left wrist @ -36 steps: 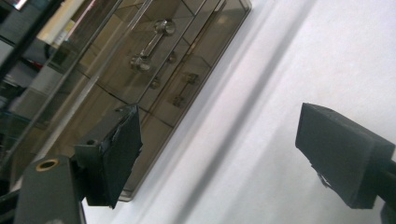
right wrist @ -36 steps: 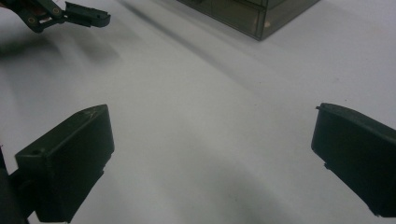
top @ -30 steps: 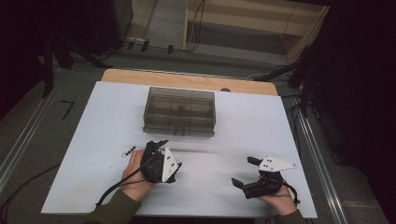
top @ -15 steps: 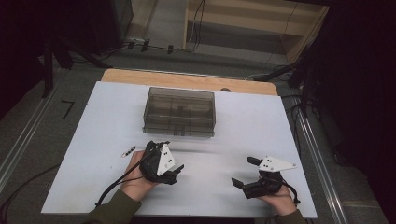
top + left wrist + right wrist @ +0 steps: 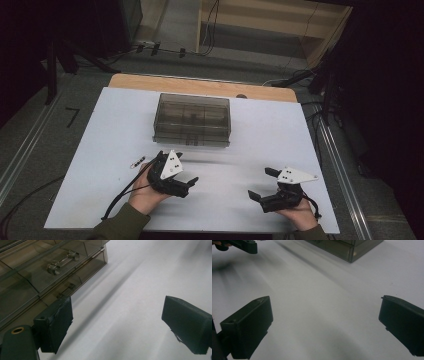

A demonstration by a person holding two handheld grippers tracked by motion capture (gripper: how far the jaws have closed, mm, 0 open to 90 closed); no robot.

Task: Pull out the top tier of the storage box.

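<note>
A smoky see-through box (image 5: 192,120) with its lid down stands at the far middle of the white table (image 5: 120,120). In the left gripper view the box (image 5: 37,272) is at the upper left, and a clear handle (image 5: 61,262) shows on it. My left gripper (image 5: 181,171) is just in front of the box's left corner, open, with only bare table between its jaws (image 5: 115,325). My right gripper (image 5: 263,183) rests near the front right edge, also open and empty (image 5: 324,325), and points left toward the other hand.
A small dark chain-like piece (image 5: 137,161) lies on the table just left of my left hand. A wooden strip (image 5: 200,86) borders the far edge of the table. Cables and dark stands lie on the floor beyond. The left gripper (image 5: 244,245) shows far off in the right gripper view.
My left gripper has turned a little and edged right, so its grey plate now tilts toward the box. The right gripper has not moved.
</note>
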